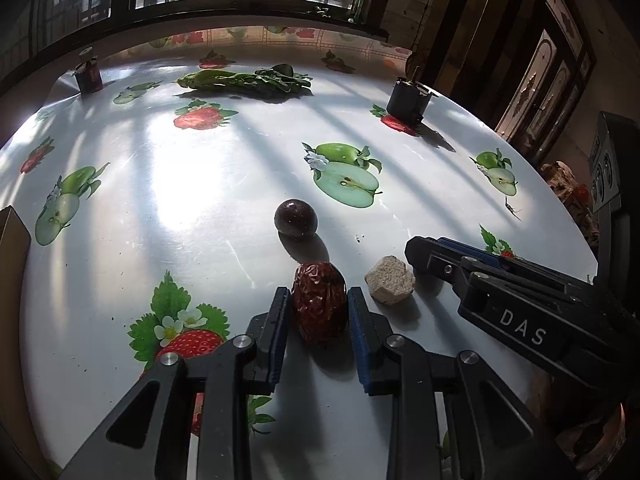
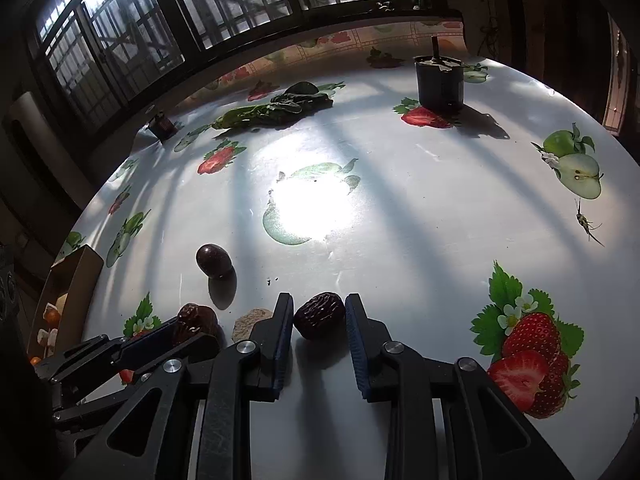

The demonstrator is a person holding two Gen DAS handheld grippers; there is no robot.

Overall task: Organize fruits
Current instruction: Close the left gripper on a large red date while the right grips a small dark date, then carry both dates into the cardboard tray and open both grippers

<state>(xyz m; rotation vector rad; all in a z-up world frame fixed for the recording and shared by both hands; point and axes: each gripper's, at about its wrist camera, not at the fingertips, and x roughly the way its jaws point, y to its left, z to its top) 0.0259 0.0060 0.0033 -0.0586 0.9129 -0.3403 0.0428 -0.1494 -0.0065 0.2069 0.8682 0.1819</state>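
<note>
A wrinkled red date (image 1: 319, 304) lies on the fruit-print table (image 1: 192, 216), and my left gripper (image 1: 318, 294) is shut on it, both blue pads against its sides. The right wrist view shows that same date (image 2: 196, 322) in the left gripper (image 2: 191, 333). My right gripper (image 2: 319, 300) is shut on a darker brown date (image 2: 319, 316) resting on the table. In the left wrist view the right gripper (image 1: 420, 250) reaches in from the right and hides its date. A dark round fruit (image 1: 296, 218) (image 2: 213, 261) sits loose just beyond both grippers.
A beige crumbly block (image 1: 390, 280) (image 2: 252, 322) lies between the grippers. Leafy greens (image 1: 248, 80) lie at the far side. A black pot (image 1: 408, 100) stands far right, a small dark can (image 1: 88, 74) far left. A cardboard box (image 2: 72, 292) holding pieces sits at the left edge.
</note>
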